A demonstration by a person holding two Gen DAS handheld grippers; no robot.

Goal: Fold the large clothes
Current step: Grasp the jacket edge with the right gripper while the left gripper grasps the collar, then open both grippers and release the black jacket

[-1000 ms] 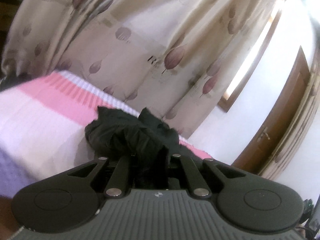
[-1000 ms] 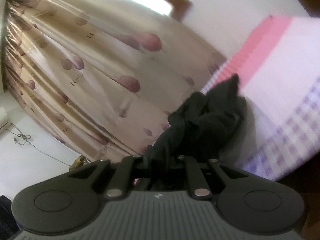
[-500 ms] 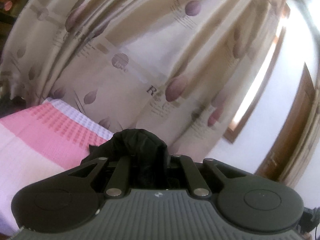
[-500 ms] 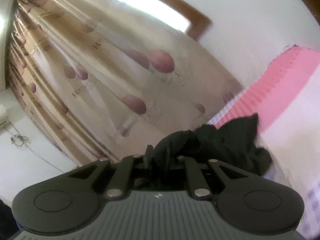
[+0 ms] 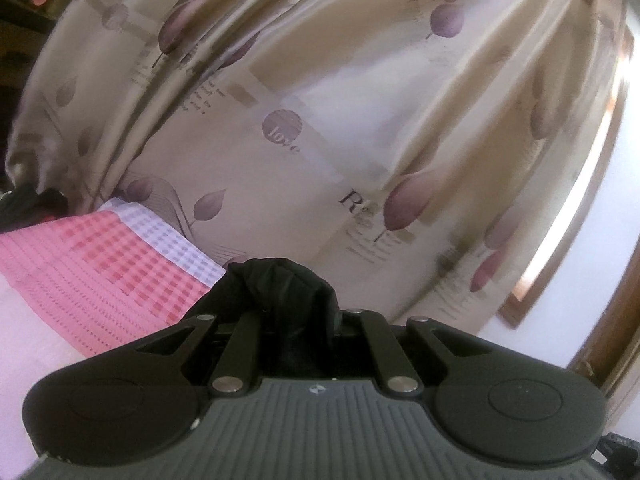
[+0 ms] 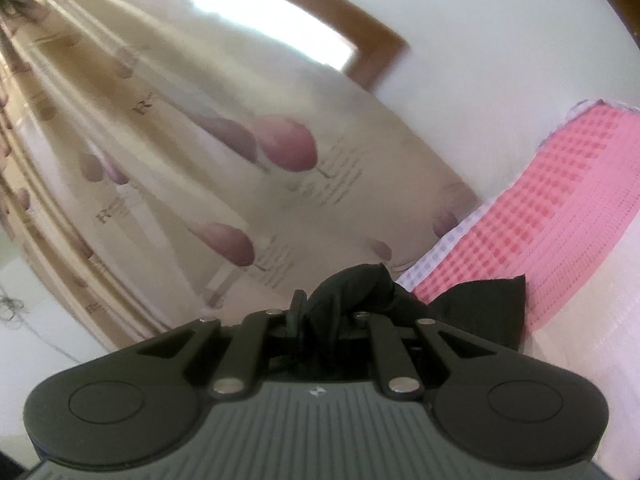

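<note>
Both grippers had swung up and away from the bed since a second before, so the curtain filled more of each view and less of the black cloth showed. Nearest the left camera, the left gripper [image 5: 298, 312] had its fingers clamped together on a bunch of the cloth [image 5: 280, 280]; the right gripper [image 6: 324, 316] was likewise pinched tight on its own bunch [image 6: 352, 284], with a loose flap trailing right toward the bed [image 6: 560, 216]. Judging from this, the step was lifting the garment clear to spread it, and it would go best with both grips kept firm, the hands drawn apart evenly until the fabric hung flat, then laid down on the pink check cover. Behind, the curtain [image 5: 360, 120] bore a "love" disc and what looked like a large "R", the smaller print being too blurred to read.
</note>
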